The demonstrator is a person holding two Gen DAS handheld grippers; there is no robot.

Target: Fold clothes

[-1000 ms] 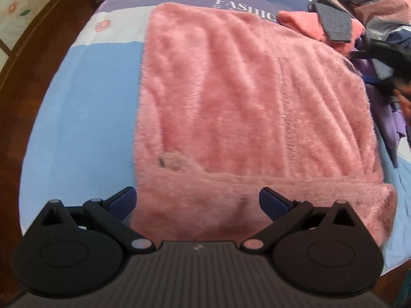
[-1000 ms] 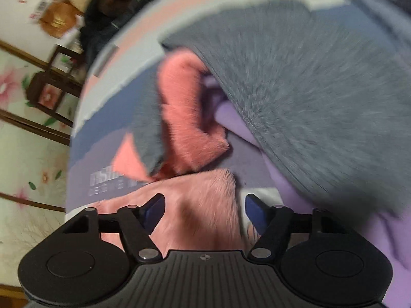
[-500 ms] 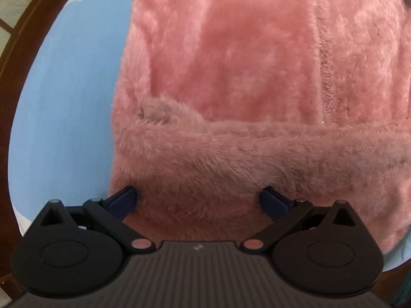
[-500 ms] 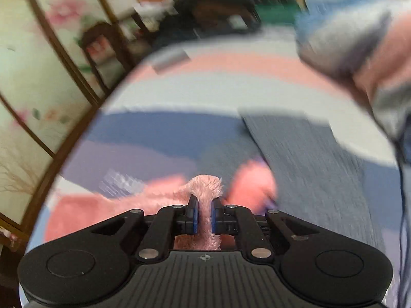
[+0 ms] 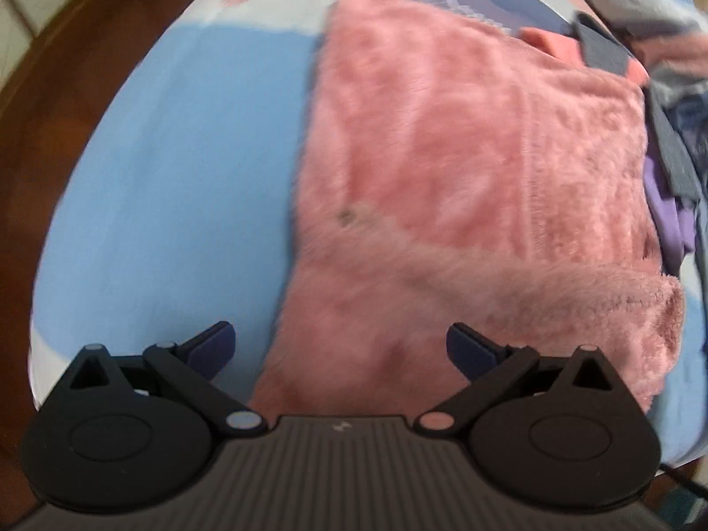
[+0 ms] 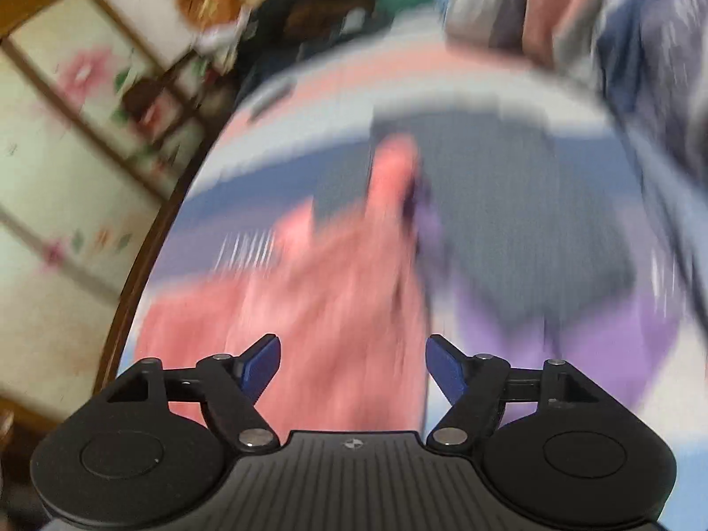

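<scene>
A pink fleece garment (image 5: 464,168) lies folded flat on the striped bed cover (image 5: 177,177), with a thick folded band along its near edge. My left gripper (image 5: 338,347) is open and empty, held above that near edge. In the blurred right wrist view the pink garment (image 6: 318,309) lies below my right gripper (image 6: 353,365), which is open and empty.
A pile of grey (image 6: 509,221), purple (image 6: 619,345) and coral clothes lies to the right of the pink garment; it shows at the right edge of the left wrist view (image 5: 663,203). The bed's dark wooden frame (image 5: 53,101) runs along the left. Floral sliding panels (image 6: 66,155) stand beyond.
My right gripper was shut on a pink fleece edge half a second ago and has let go and opened. My left gripper has pulled back from the near edge, staying open.
</scene>
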